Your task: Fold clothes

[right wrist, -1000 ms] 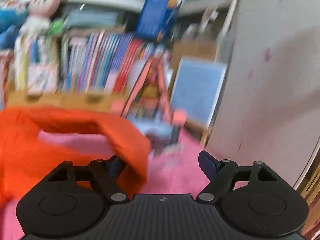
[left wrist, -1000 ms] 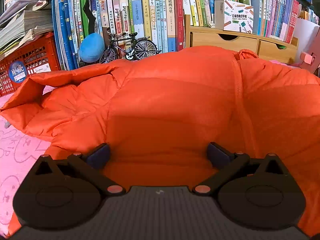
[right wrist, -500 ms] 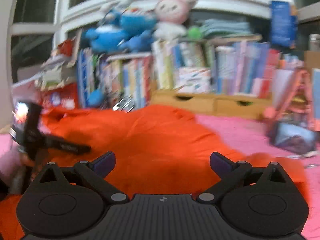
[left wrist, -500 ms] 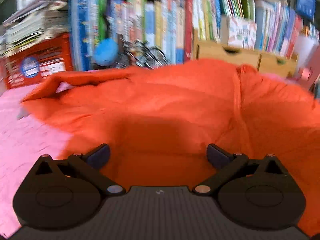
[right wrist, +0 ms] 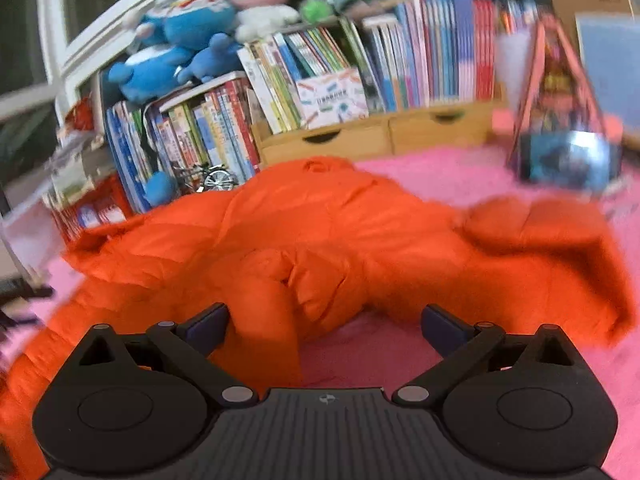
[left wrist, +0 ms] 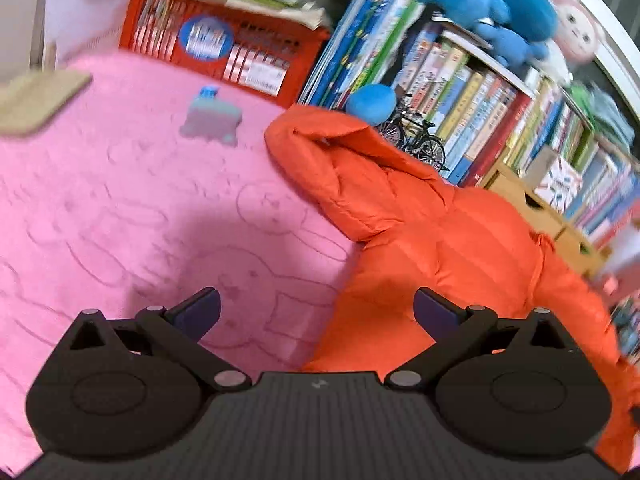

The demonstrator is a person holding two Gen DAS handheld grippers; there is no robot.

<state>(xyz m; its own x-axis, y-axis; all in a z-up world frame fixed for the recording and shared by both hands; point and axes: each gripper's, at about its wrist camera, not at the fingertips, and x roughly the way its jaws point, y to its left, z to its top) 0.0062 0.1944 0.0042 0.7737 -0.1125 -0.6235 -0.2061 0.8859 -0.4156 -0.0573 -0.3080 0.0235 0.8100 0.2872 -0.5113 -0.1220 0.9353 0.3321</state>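
Left wrist view: tilted and a little blurred.
Board (left wrist: 38,100): tan, at the far left edge, lying on the blanket.
Blanket (left wrist: 120,208): pink with faint stitched outlines, filling the left half of the frame.
Toy (left wrist: 210,116): small, grey with a blue top, upper left of centre, on the blanket, apart from the jacket.
Crate (left wrist: 224,44): red, upper left, papers stacked on top.
Left gripper (left wrist: 316,312): at the bottom edge, jaws spread wide, nothing between them; the left finger is seen over the blanket, the right one over the jacket's edge.
Jacket (left wrist: 440,248): orange, puffy, lying on the blanket from centre to lower right, one sleeve reaching up towards the books.
Model bicycle (left wrist: 416,140): black, just behind the jacket, in front of the books (left wrist: 472,92).

Right wrist view: also blurred.
Plush toys (right wrist: 180,44): blue ones and a pink one, upper left, on top of the book row.
Right gripper (right wrist: 324,324): bottom centre, jaws just opened and standing wide, gripping nothing; a fold of jacket (right wrist: 320,240) and pink blanket (right wrist: 440,172) show between the fingers.
Drawers (right wrist: 380,136): wooden, behind the jacket, upper centre.
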